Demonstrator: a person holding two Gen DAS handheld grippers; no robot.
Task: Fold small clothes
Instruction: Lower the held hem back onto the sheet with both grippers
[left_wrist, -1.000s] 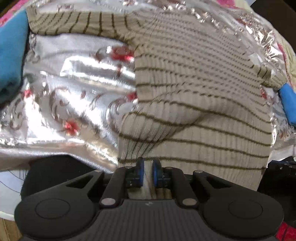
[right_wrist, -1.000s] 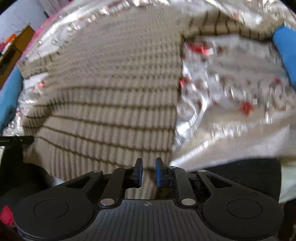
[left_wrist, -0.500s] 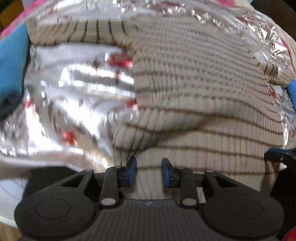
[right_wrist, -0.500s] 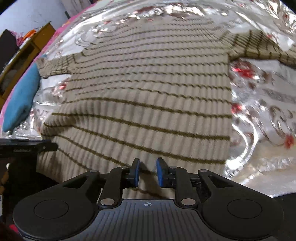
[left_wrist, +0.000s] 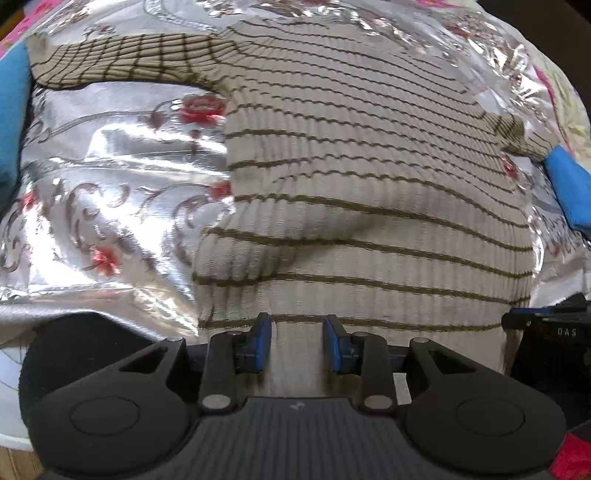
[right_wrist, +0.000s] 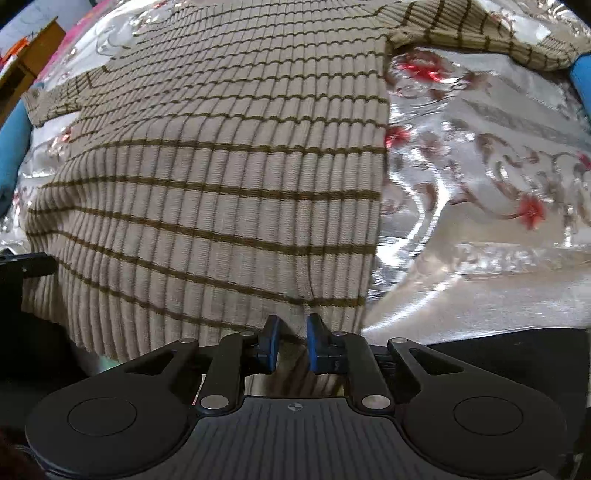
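**Both grippers at the sweater hem, sweater flat on the silver cloth**

Left wrist view:
- Beige ribbed-knit sweater with thin olive-brown stripes (left_wrist: 362, 192) lies spread on a shiny silver satin cloth with red flower embroidery (left_wrist: 110, 192). Knit is soft with vertical ribs; the cloth is glossy and creased.
- Long axis runs from the hem at the gripper away to the neckline at the far end. One sleeve (left_wrist: 122, 66) sticks out sideways left of the body, the other's cuff (left_wrist: 524, 136) right of it.
- A shallow fold bulges across the lower body, above the hem.
- Left gripper (left_wrist: 297, 343): blue pads spread apart, hem fabric in the gap, pads not pressing on it.
- Blue fabric piece (left_wrist: 569, 192) just past the right cuff; another (left_wrist: 11, 122) left of the left sleeve.
- Black part of the other tool (left_wrist: 546, 325) sits at the sweater's lower right corner.

Right wrist view:
- Same sweater (right_wrist: 221, 177), hem nearest, stripes crosswise to the long axis, ribs running along it. Hem hangs over the cloth's near edge.
- Silver cloth (right_wrist: 480, 177) bare to the right of the body; sleeve (right_wrist: 480, 33) angles off top right.
- Right gripper (right_wrist: 291, 343): jaws closing, narrow gap, hem fabric between the blue pads; cannot tell whether they pinch it.
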